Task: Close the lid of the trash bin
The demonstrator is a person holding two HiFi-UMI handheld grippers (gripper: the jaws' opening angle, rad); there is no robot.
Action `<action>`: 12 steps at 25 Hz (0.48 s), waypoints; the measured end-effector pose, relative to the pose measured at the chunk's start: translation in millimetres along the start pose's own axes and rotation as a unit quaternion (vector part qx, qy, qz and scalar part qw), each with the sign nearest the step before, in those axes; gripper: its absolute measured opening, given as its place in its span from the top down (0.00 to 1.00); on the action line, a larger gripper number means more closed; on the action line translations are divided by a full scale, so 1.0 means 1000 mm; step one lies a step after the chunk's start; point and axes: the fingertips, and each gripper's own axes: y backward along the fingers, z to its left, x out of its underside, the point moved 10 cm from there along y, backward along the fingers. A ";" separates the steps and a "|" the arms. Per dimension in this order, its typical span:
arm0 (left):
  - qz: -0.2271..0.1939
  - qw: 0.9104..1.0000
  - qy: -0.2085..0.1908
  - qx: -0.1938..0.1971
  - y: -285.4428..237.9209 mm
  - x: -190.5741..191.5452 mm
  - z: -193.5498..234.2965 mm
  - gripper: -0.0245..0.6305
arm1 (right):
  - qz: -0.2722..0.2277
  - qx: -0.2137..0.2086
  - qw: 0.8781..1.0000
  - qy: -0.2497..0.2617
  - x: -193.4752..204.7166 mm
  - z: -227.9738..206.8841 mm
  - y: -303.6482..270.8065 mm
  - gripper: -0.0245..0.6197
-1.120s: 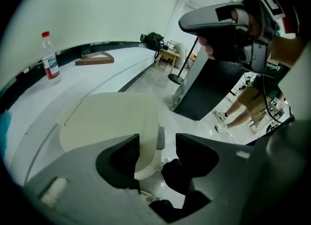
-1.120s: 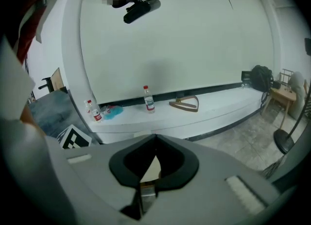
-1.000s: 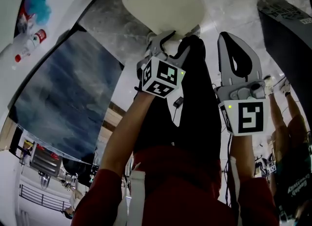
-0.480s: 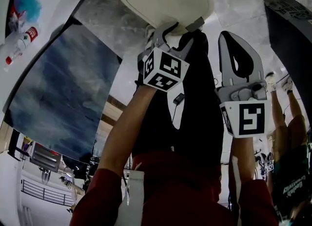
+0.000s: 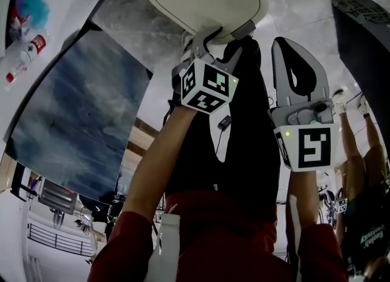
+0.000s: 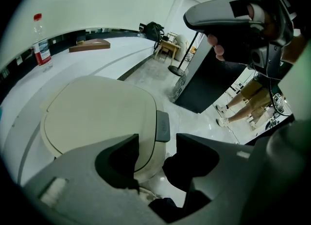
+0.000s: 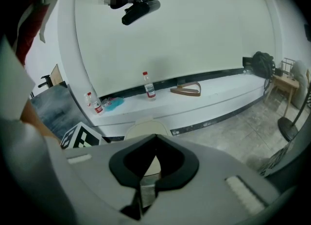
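Left gripper view is showing left gripper (image 6: 158,144) jaws gaping before the trash bin lid (image 6: 97,114), bottle (image 6: 41,42) beyond; right gripper (image 7: 155,139) jaws closed.

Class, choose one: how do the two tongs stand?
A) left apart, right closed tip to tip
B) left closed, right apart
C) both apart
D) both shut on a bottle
A: the left tongs stand apart with the trash bin showing in the gap; the right tongs meet at the tips, empty.
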 end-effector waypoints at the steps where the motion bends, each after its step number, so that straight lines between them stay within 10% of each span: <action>1: -0.001 1.000 -0.002 -0.002 0.000 0.000 0.000 0.59 | 0.001 -0.001 1.000 0.001 0.000 0.000 0.000 0.96; 12: -0.028 0.999 0.046 0.008 0.016 -0.009 0.001 0.55 | -0.011 0.009 1.000 -0.003 -0.021 0.001 0.006 0.96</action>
